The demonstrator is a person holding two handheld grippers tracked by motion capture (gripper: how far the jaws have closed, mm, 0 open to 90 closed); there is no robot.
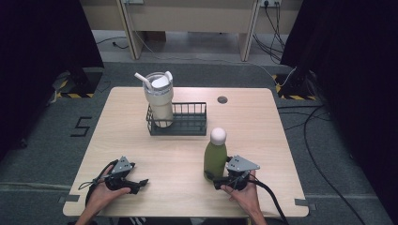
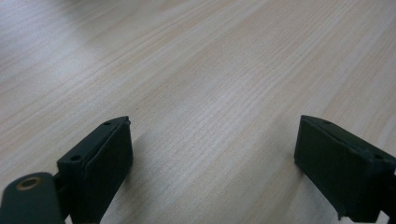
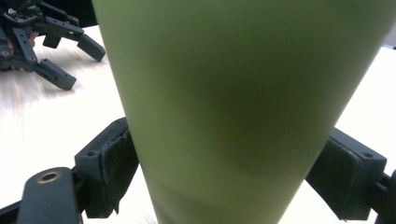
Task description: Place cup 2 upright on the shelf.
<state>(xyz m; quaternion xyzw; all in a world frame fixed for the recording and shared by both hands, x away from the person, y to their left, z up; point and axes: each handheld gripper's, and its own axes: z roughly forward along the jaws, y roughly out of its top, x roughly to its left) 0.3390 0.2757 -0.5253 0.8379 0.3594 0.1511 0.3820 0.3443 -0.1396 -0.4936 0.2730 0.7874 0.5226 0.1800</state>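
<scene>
Right gripper (image 3: 229, 177) is clamped on the green bottle (image 3: 233, 102) near its base — bottle's standing upright on the table (image 1: 178, 164). Left gripper (image 2: 212, 158) sits wide open, nothing between the jaws.

Even overhead light washes the bench (image 1: 183, 154) in the high view, pale wood bright against black curtains at both sides, short soft shadows under everything. The picture is a bit soft. In the left gripper view, grain is crisp mid-frame, the far left corner glares white, and the jaws cast faint shadows. In the right gripper view, the green bottle (image 3: 243, 107) looms blurred, bench overexposed behind.
</scene>
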